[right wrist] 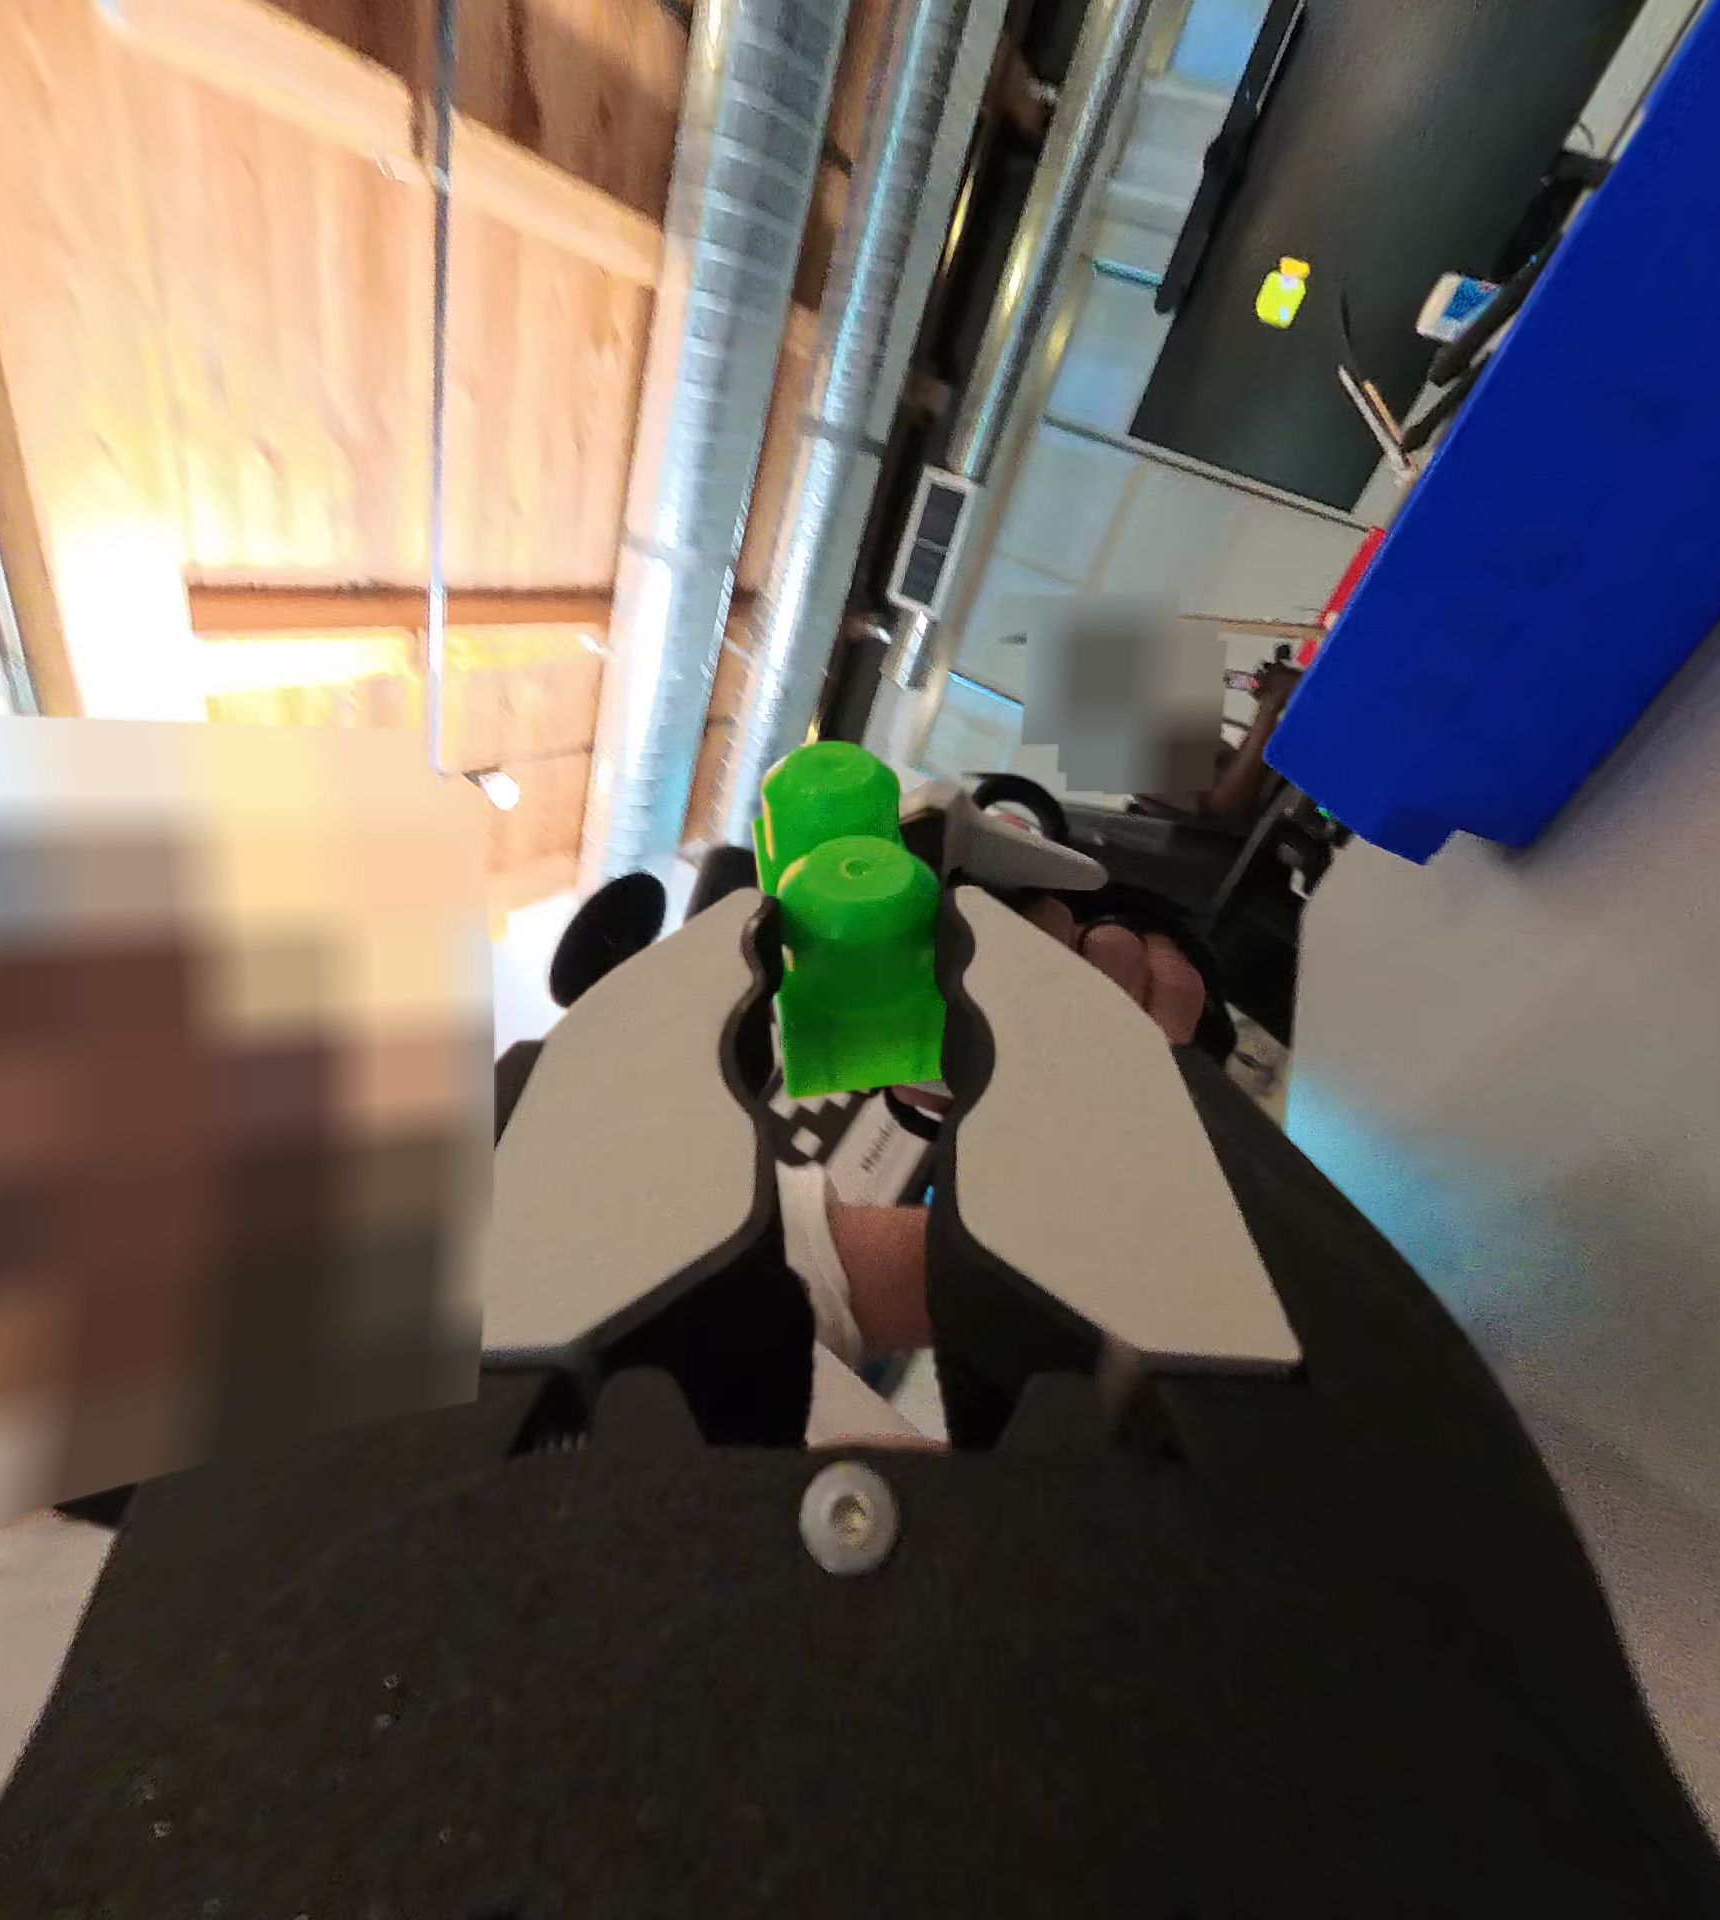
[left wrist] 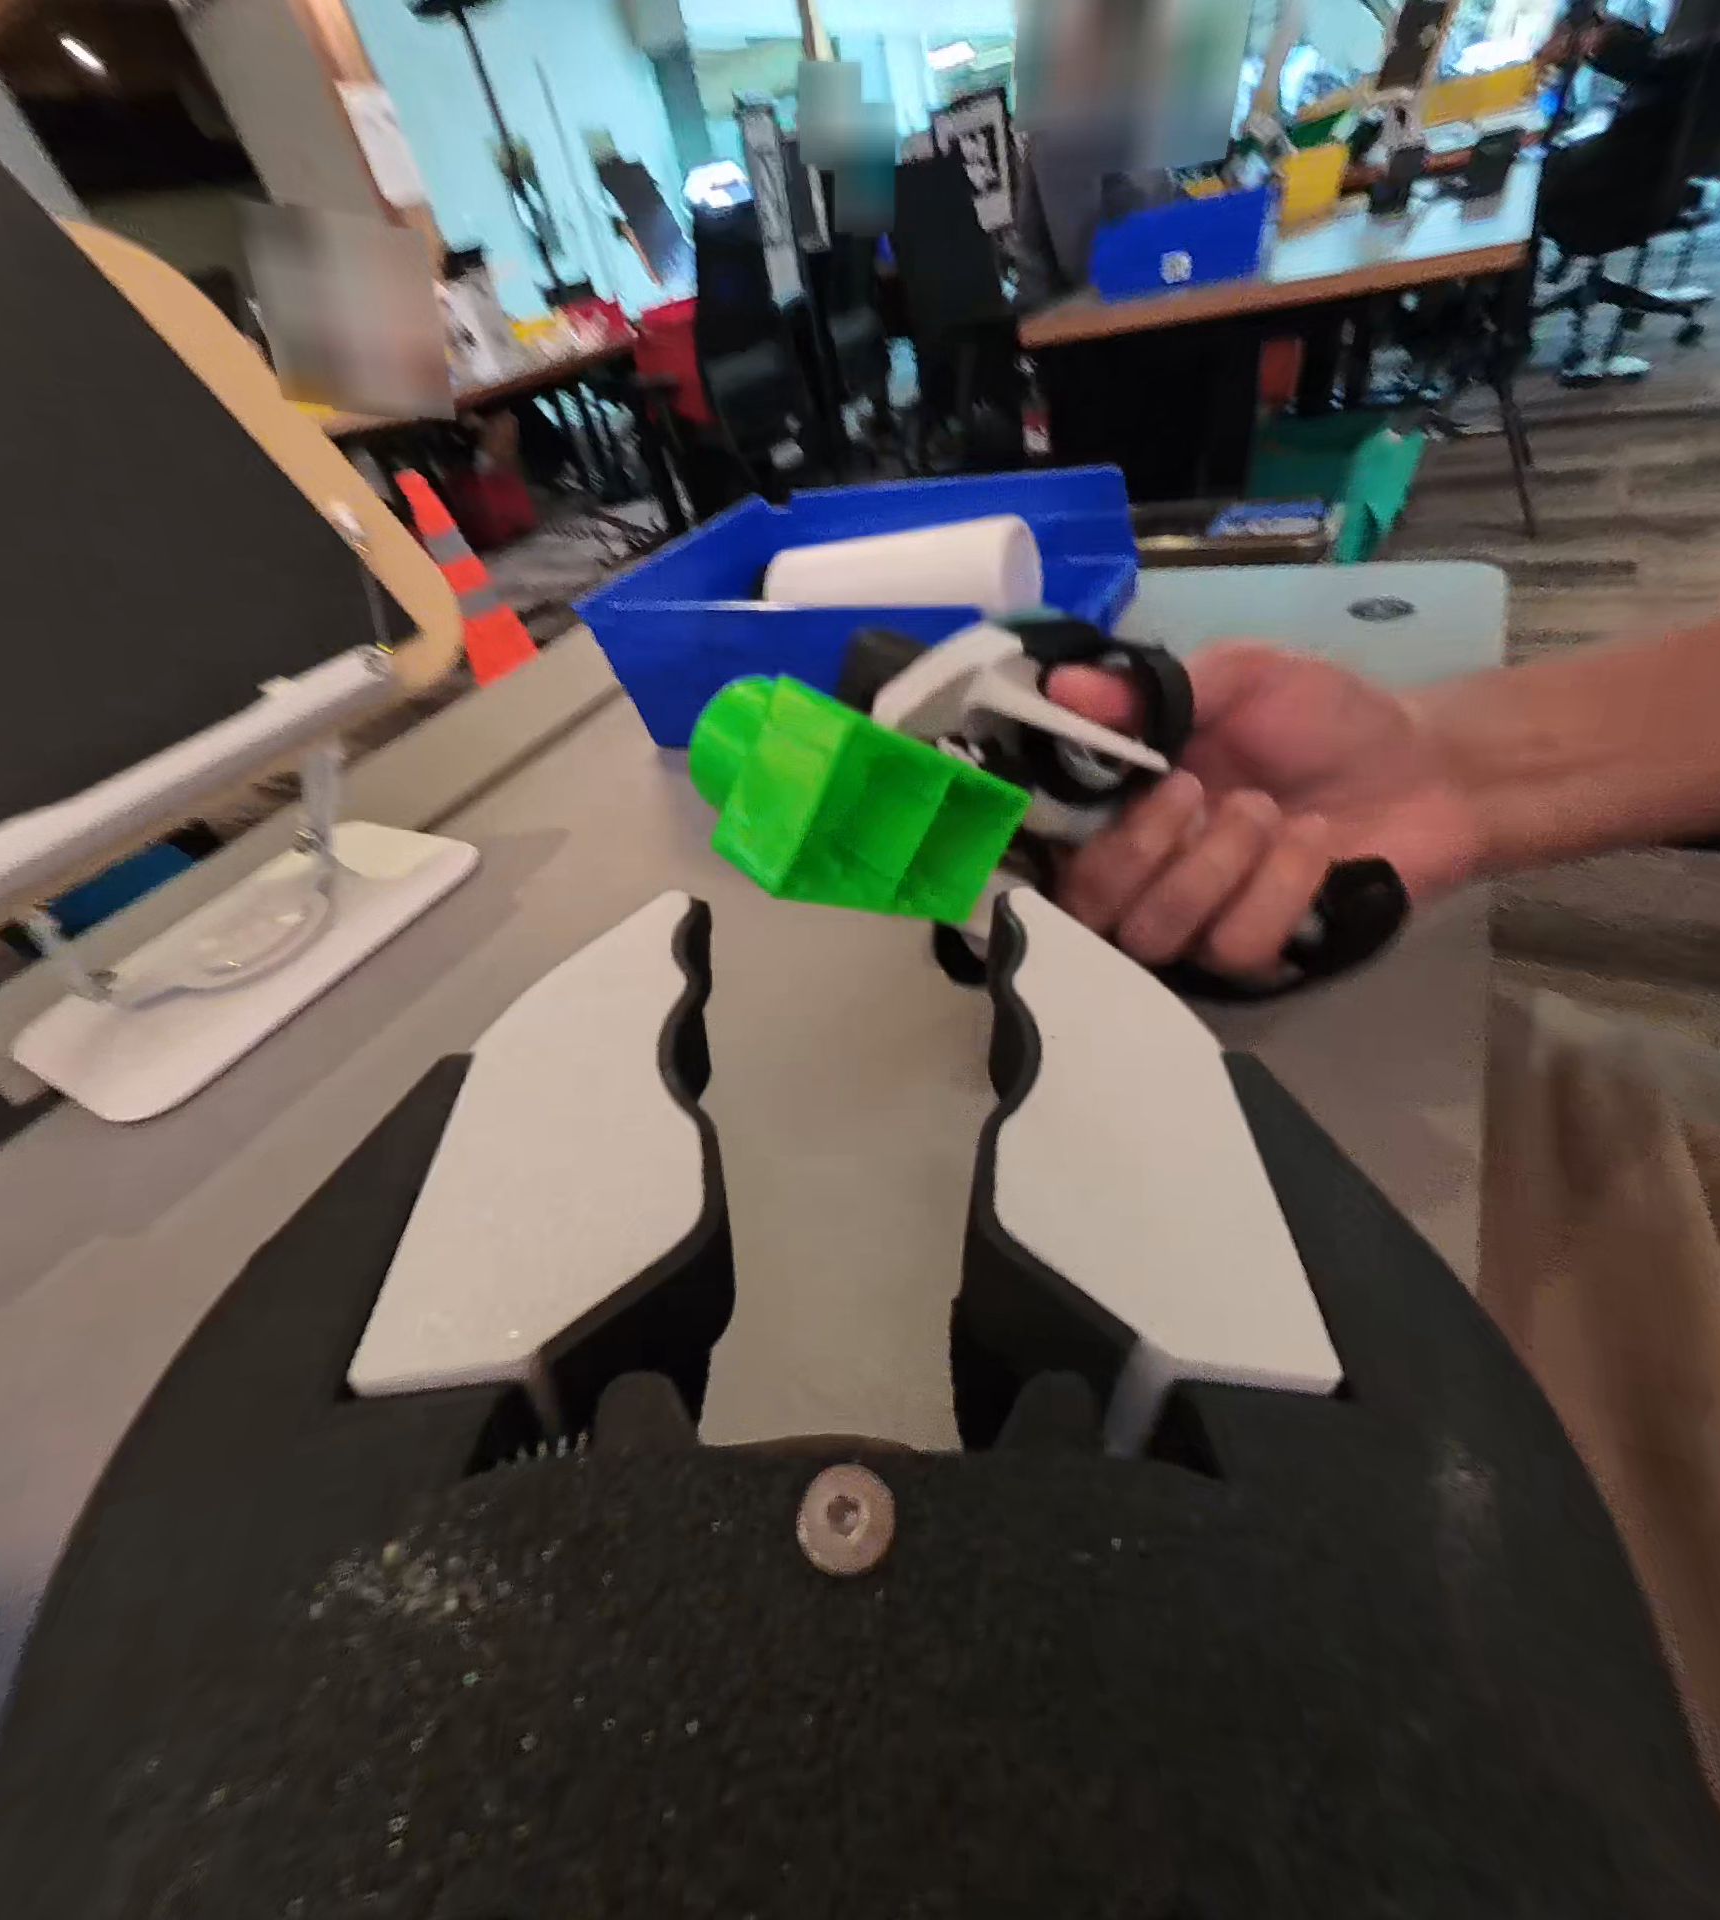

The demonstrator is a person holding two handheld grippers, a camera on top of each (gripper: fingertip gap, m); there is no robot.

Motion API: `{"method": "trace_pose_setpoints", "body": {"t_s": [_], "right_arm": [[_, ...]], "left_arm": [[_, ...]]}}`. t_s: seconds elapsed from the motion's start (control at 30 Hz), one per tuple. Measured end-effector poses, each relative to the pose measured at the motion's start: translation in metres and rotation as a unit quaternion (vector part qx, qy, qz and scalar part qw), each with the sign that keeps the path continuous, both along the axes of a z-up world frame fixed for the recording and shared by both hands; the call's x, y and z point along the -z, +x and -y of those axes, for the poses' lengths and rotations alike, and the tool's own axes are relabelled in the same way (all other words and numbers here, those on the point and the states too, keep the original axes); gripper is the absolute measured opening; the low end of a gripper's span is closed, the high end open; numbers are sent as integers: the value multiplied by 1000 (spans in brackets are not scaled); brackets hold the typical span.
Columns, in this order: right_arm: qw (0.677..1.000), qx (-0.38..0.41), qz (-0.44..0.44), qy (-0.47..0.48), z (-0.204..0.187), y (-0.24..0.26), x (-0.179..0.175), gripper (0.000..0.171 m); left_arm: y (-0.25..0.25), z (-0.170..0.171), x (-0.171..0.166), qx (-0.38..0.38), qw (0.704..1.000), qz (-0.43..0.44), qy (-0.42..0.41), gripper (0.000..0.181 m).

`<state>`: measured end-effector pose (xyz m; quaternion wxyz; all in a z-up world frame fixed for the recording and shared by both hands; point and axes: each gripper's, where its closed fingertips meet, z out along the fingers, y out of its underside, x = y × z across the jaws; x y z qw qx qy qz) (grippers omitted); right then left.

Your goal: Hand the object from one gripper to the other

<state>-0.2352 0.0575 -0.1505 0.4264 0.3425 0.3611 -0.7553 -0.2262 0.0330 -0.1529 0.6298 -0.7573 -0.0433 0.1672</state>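
The left wrist camera sits just behind its own open fingers (left wrist: 617, 1101), low over the grey table (left wrist: 523, 831), facing the far blue bin (left wrist: 669, 634) and the room beyond. The right wrist camera is rolled sideways and tipped up — ceiling beams and ducts fill its left. Both views share the green part (left wrist: 856, 805) (right wrist: 856, 977), close up, and the bin (right wrist: 1562, 520).

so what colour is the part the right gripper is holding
Bright green, clearest in the left wrist view.
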Motion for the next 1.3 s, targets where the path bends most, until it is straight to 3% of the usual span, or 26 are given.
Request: {"method": "trace_pose_setpoints", "body": {"t_s": [0.2, 0.43, 0.57, 0.7, 0.83, 0.93, 1.0, 1.07, 1.13, 1.2, 1.3], "right_arm": [[998, 0, 64, -25, 11, -3, 14, 27], [997, -17, 74, -2, 24, 3, 24, 29], [998, 9, 25, 51, 25, 2, 25, 31], [978, 82, -91, 167, 10, -7, 25, 46], [917, 174, -228, 278, -5, -17, 25, 60], [908, 213, -282, 225, -9, -11, 3, 74], [885, 246, -337, 208, -10, -4, -10, 73], [857, 223, -397, 239, 1, 8, -8, 76], [833, 188, -447, 266, 14, 22, 0, 92], [834, 169, -447, 275, 23, 26, 6, 99], [862, 151, -418, 243, 28, 31, 3, 101]], "left_arm": [[-6, 9, -9, -63, 994, -83, -11, 36], [-25, 18, -1, -142, 975, -150, -76, 3], [-32, 22, 3, -155, 975, -131, -86, 2], [-45, 31, 10, -160, 983, -64, -70, 1], [-44, 31, 4, -96, 993, 66, 28, 1], [-36, 31, -14, -9, 975, 172, 140, 1], [-38, 33, -11, 10, 956, 239, 168, 1], [-36, 32, -9, 32, 947, 266, 178, 1], [-29, 28, -9, 62, 945, 269, 176, 1], [-18, 20, -6, 95, 950, 257, 150, 0], [-6, 10, 4, 116, 959, 235, 109, 0]]}}
